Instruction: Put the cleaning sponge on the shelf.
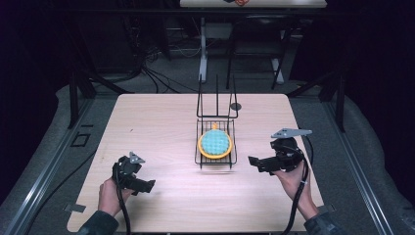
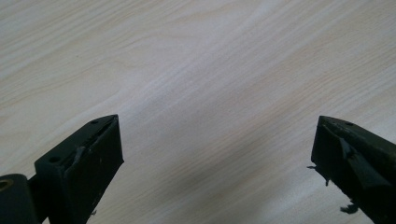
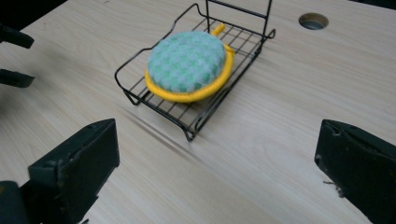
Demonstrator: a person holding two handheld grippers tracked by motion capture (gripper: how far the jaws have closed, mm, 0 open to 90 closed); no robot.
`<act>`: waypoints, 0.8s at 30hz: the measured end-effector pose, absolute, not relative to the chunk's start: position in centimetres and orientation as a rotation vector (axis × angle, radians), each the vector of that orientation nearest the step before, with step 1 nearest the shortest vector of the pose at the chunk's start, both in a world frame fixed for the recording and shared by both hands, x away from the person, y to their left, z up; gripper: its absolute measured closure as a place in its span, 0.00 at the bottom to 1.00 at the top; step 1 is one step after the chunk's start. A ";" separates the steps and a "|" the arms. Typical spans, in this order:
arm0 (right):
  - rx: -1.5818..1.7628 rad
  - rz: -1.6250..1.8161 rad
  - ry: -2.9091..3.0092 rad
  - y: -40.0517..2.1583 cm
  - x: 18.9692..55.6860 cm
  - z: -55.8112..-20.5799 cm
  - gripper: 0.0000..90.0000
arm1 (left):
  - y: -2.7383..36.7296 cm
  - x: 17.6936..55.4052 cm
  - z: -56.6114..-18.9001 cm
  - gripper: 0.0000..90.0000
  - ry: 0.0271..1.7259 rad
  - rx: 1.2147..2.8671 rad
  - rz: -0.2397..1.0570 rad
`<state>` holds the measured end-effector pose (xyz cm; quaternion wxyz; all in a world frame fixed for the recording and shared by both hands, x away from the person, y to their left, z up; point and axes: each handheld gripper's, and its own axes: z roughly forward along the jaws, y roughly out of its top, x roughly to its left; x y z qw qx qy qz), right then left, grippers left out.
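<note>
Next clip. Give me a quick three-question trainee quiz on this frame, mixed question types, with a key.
1. True or false: the round sponge lies inside the wire rack.
2. The left gripper has its jaws: A) apart with nothing between them, B) shut on the sponge, C) shut on the rack.
3. Fill in: behind the rack, the table has a small round ____.

Key: 1 true; 2 A; 3 hole.

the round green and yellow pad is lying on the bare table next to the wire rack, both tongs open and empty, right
Not quite. The round green and yellow pad lies on the wire rack, not on the bare table beside it; the right gripper view shows this plainly. The rest holds: the left tongs and right tongs are open and empty.
</note>
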<state>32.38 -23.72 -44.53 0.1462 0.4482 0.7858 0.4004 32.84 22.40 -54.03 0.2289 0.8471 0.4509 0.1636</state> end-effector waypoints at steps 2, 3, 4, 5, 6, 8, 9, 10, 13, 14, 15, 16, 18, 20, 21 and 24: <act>1.312 1.149 2.251 -24.5 31.8 -44.7 0.00 | 22.4 32.8 -54.0 0.02 1.242 2.339 0.443; 1.312 1.149 2.251 -24.5 31.8 -44.7 0.00 | 22.4 32.8 -54.0 0.01 1.242 2.339 0.443; 1.315 1.137 2.247 -24.8 31.6 -44.8 0.00 | 22.4 32.9 -54.1 0.01 1.237 2.342 0.439; 1.319 1.138 2.237 -25.2 31.3 -45.0 0.00 | 22.4 32.9 -54.1 0.00 1.236 2.344 0.441; 1.326 1.135 2.234 -25.5 31.1 -45.1 0.00 | 22.4 32.9 -54.1 0.00 1.234 2.350 0.444; 1.345 1.128 2.229 -26.3 30.6 -45.5 0.00 | 22.4 32.9 -54.1 0.00 1.227 2.357 0.443; 1.353 1.118 2.230 -26.6 30.4 -45.8 0.00 | 22.4 32.9 -54.2 0.00 1.227 2.360 0.445; 1.364 1.110 2.223 -27.0 30.2 -46.1 0.00 | 22.5 32.9 -54.2 0.00 1.223 2.359 0.449; 1.398 1.090 2.208 -28.2 29.6 -47.0 0.00 | 22.5 32.8 -54.2 0.00 1.215 2.368 0.442; 1.418 1.084 2.193 -28.8 29.3 -47.5 0.00 | 22.5 32.7 -54.2 0.00 1.214 2.369 0.443; 1.418 1.084 2.193 -28.8 29.3 -47.5 0.00 | 22.5 32.7 -54.2 0.00 1.214 2.369 0.443; 1.442 1.071 2.186 -29.4 29.0 -48.0 0.00 | 22.5 32.7 -54.3 0.00 1.211 2.372 0.443; 1.461 1.077 2.178 -29.9 28.9 -48.6 0.00 | 22.5 32.8 -54.4 0.00 1.211 2.370 0.436; 1.492 1.088 2.204 -30.3 28.9 -49.4 0.00 | 22.5 32.8 -54.4 0.00 1.206 2.379 0.432; 1.492 1.088 2.204 -30.3 28.9 -49.4 0.00 | 22.5 32.8 -54.4 0.00 1.206 2.379 0.432; 1.524 1.016 2.241 -30.8 28.8 -51.0 0.00 | 22.4 32.9 -54.5 0.00 1.186 2.389 0.433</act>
